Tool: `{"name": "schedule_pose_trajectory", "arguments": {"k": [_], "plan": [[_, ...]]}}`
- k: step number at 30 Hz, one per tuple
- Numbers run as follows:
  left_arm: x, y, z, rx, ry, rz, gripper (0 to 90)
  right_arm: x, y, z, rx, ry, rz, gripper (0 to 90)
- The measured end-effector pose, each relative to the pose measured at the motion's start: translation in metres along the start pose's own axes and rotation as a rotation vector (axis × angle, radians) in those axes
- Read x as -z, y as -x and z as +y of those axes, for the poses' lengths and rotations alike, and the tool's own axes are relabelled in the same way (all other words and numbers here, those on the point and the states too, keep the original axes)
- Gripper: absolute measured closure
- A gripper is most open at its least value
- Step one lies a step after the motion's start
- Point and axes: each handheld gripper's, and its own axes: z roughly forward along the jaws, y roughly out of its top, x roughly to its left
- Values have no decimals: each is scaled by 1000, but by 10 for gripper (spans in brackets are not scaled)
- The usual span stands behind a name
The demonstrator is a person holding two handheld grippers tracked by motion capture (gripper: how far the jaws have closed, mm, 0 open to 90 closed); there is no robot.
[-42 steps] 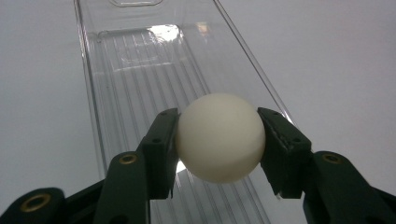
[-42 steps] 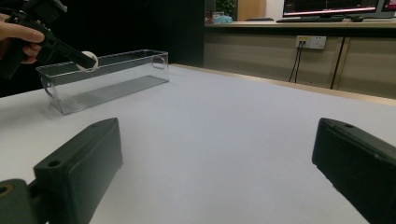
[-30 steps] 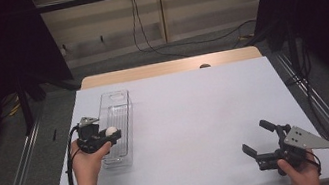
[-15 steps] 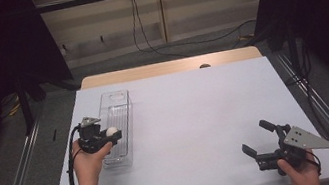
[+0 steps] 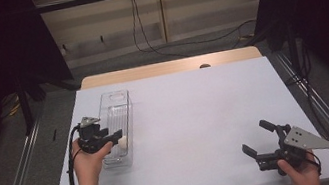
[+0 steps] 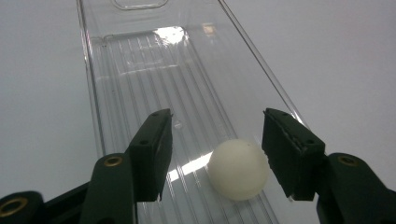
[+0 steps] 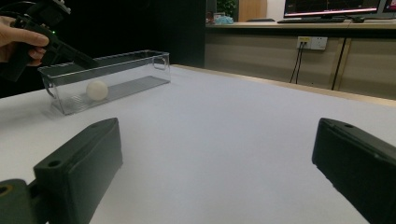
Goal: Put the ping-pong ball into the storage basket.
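Note:
A white ball (image 6: 238,168) lies on the ribbed floor of a clear plastic tray (image 6: 93,107) at the table's left. My left gripper (image 6: 217,116) reaches over the tray's near end, and its jaws have just been opening. The ball sits between them close to the right pad, with a clear gap to the left pad. In the high view the left gripper (image 5: 112,139) hovers at the tray (image 5: 114,108) with the ball (image 5: 122,141) at its tip. My right gripper (image 5: 255,136) rests near the table's front right, open and with nothing in it (image 7: 217,128).
The white table top (image 5: 197,117) stretches between the two hands. In the right gripper view the tray (image 7: 135,65) with the ball (image 7: 97,89) stands far off at the left. A metal rail (image 5: 323,111) runs along the table's right side.
The left jaws have parted, and the ball has dropped slightly from between them onto the tray floor. Neither hand has moved.

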Motion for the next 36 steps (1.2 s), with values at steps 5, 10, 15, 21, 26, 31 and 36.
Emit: {"name": "schedule_pose_trajectory", "arguments": {"k": [5,10,15,21,26,31,36], "plan": [[1,0,0,-3,2,1,404,0,0,0,1,-5,4,11],[2,1,0,-7,9,15,353,0,0,0,-2,0,0,12],[3,1,1,-10,32,0,270,-2,0,0,2,0,-4,12],[7,3,1,-6,89,6,168,-3,-1,0,-3,-2,2,12],[11,3,2,-24,121,-5,117,-3,0,-1,-3,-7,5,12],[15,4,0,-23,159,-19,90,-3,0,-1,-4,-9,0,12],[17,5,-3,-15,191,-46,57,-3,0,-1,-1,-7,1,12]]}}
